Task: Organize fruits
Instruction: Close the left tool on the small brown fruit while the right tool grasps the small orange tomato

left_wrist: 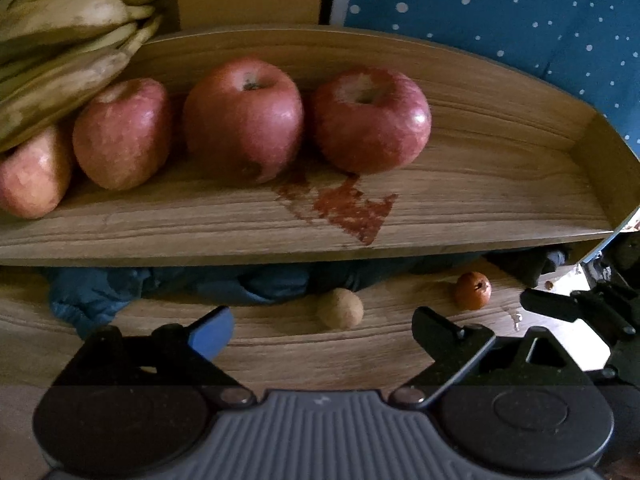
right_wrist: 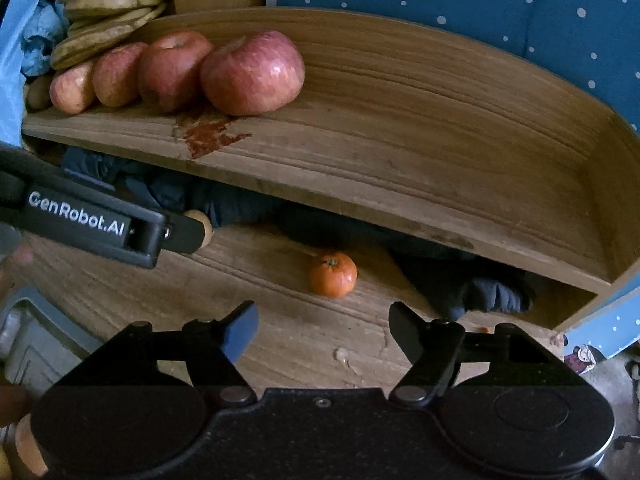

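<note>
On the upper shelf (left_wrist: 480, 184), four red apples (left_wrist: 244, 120) sit in a row with their stem ends up, and a bunch of bananas (left_wrist: 68, 52) lies at the left end, its long axis running toward the back left, the tips resting over the leftmost apples. Below, on the wooden bench (left_wrist: 280, 352), the left wrist view shows a pale round fruit (left_wrist: 340, 308) ahead of the left tongs (left_wrist: 324, 328), whose jaws stand wide apart with nothing between them. The right wrist view alone shows the small orange (right_wrist: 333, 274) clearly, stem end tilted toward the camera, lying just ahead of the right tongs (right_wrist: 324, 328); their jaws are apart and empty. That view also catches the left tool's black finger beside the pale fruit; touching or not, I cannot tell. A dark blue cloth (left_wrist: 180, 284) is bunched under the shelf.
</note>
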{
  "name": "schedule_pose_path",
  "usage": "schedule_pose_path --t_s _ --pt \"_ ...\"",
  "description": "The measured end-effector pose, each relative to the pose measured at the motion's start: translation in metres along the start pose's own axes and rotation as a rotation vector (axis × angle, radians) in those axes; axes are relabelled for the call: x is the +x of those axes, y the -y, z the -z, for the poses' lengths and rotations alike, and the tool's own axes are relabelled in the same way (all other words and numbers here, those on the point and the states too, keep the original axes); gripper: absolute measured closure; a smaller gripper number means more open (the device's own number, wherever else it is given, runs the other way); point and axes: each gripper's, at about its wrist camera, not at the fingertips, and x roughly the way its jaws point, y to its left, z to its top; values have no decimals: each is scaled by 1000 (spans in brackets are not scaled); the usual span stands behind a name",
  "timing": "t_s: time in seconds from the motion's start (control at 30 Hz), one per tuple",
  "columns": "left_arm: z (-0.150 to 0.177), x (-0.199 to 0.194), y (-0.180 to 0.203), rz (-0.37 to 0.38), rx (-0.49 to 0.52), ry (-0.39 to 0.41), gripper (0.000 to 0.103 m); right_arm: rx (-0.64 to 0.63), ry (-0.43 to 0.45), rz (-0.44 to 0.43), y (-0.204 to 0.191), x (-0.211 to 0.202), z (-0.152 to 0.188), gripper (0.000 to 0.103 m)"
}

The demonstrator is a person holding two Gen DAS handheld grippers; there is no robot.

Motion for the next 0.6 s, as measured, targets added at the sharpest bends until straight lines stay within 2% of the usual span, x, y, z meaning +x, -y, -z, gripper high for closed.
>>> schedule_pose_path --t_s 0.17,0.47,0.6 --pt "-4 4 11 20 8 -4 14 -6 5 5 1 7 -6 33" --pt "-8 14 23 48 7 -19 27 2 3 3 4 14 -9 49" --pt "-5 19 24 68 1 -31 38 8 0 -1 4 16 -9 51"
